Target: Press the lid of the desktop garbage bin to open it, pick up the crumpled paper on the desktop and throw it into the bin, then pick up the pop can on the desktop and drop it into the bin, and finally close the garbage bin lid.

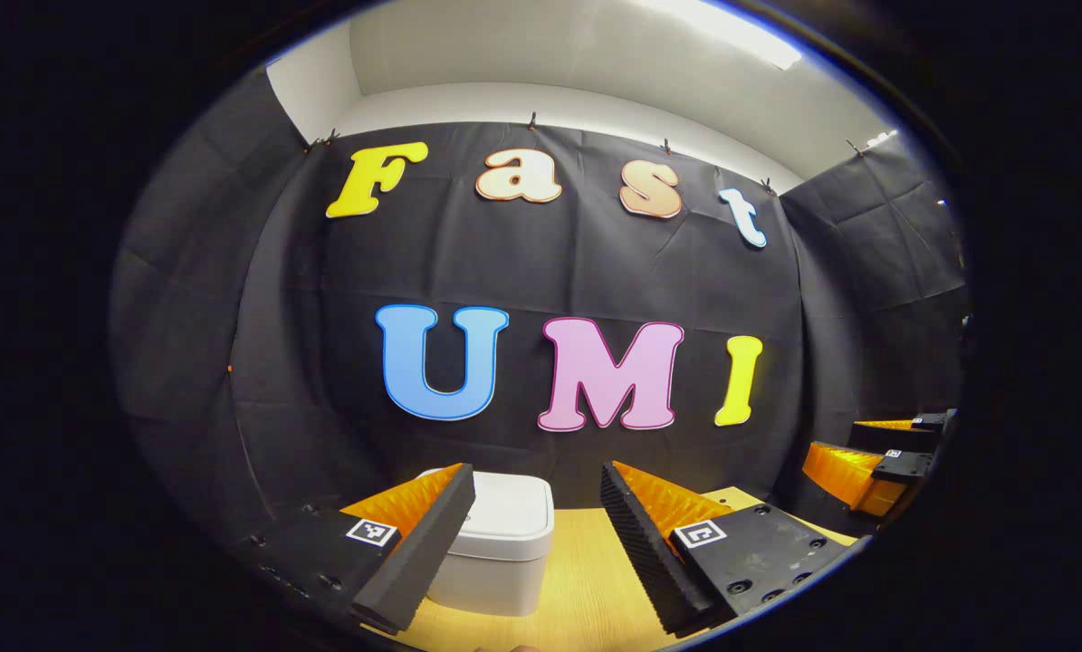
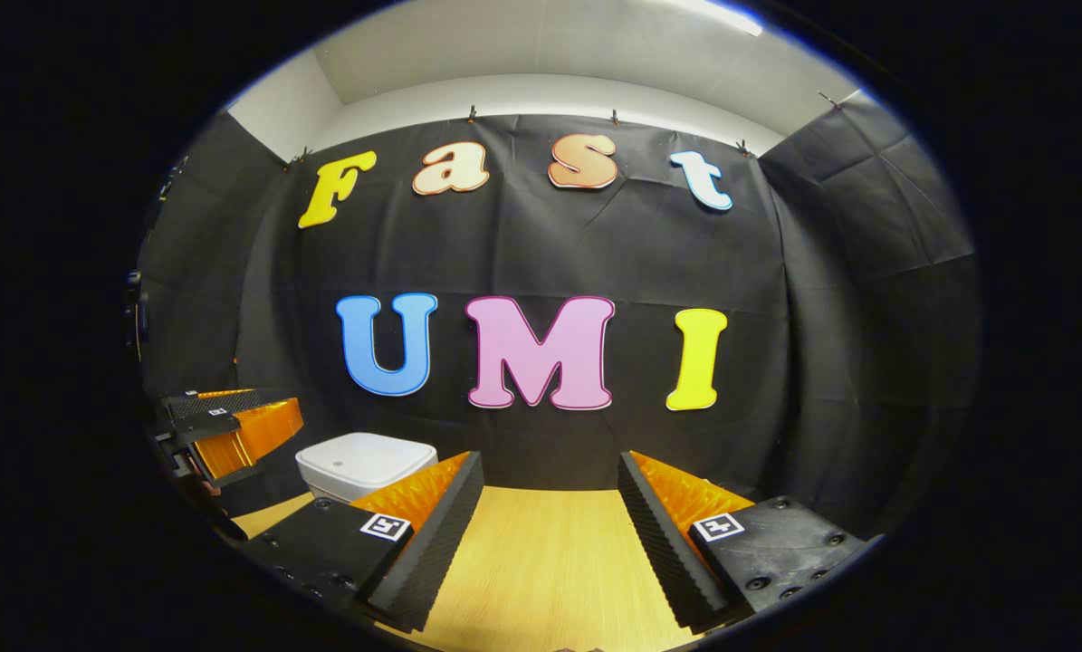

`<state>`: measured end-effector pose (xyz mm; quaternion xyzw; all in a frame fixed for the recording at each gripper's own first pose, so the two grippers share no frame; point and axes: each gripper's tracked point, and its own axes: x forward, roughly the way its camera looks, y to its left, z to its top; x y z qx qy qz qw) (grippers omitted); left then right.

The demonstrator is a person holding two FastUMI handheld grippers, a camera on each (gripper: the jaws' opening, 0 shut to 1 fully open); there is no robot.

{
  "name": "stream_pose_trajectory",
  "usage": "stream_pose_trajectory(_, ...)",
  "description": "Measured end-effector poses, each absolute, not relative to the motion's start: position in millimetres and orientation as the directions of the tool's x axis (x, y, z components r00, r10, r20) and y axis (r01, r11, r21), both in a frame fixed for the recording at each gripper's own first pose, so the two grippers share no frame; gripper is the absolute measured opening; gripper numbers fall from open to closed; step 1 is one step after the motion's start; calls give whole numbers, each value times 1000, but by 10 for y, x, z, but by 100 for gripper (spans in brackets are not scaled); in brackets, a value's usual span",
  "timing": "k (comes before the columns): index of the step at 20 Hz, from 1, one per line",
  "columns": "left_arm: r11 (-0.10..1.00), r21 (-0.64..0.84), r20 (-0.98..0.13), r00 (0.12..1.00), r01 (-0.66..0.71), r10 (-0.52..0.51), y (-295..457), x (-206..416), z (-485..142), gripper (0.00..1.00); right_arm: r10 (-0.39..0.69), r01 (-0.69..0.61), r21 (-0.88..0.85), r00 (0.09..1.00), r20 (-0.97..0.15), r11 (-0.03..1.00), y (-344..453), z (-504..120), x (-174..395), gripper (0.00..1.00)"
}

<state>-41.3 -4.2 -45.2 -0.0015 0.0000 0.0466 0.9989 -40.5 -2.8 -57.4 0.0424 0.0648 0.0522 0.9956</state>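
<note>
Both grippers are up off the wooden desktop (image 2: 550,552), level, pointed at the black cloth back wall.

Left gripper (image 1: 536,543): jaws spread wide, nothing btwn them. Just ahead of it, slightly to its left-finger side, sits the white garbage bin (image 1: 495,552), upright on the desktop, lid (image 1: 509,507) down flat. The left finger overlaps the bin's near corner in the left gripper view, but I can't tell if it touches; looks like it's in front and apart. Bare wood btwn the fingers and under the right finger. Far off on its right side, near the edge of that view, the other gripper is visible, also parted.

Right gripper (image 2: 550,543): jaws wide too, holding nothing, only bare wood grain btwn the fingers. From this one the bin (image 2: 359,464) is ahead and off to the left, beyond its left finger, w/ a small square button on the closed lid (image 2: 368,453). Further left still, past the bin, the left gripper (image 2: 224,426) hangs w/ fingers parted, just beside the bin; contact can't be judged.

Bin stands close to the back wall, cloth right behind it. Bright ceiling light strip (image 1: 731,27) overhead, pale wall above the cloth.
</note>
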Motion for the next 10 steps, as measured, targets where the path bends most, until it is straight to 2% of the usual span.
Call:
stream_pose_trajectory(5, 991, -6, 55, 989, -137, 137, -46, -421, -350, 95, 189, -176, 107, 973, -131, 979, -166, -597, -340, 96)
stream_pose_trajectory(9, 993, 1, 55, 991, -121, 121, -99, -403, -356, 95, 171, -161, 101, 979, -108, 982, -178, -577, -298, 96)
stream_pose_trajectory(10, 992, 3, 55, 991, -123, 122, -99, -403, -346, 95, 168, -156, 110, 980, -107, 982, -188, -575, -295, 87)
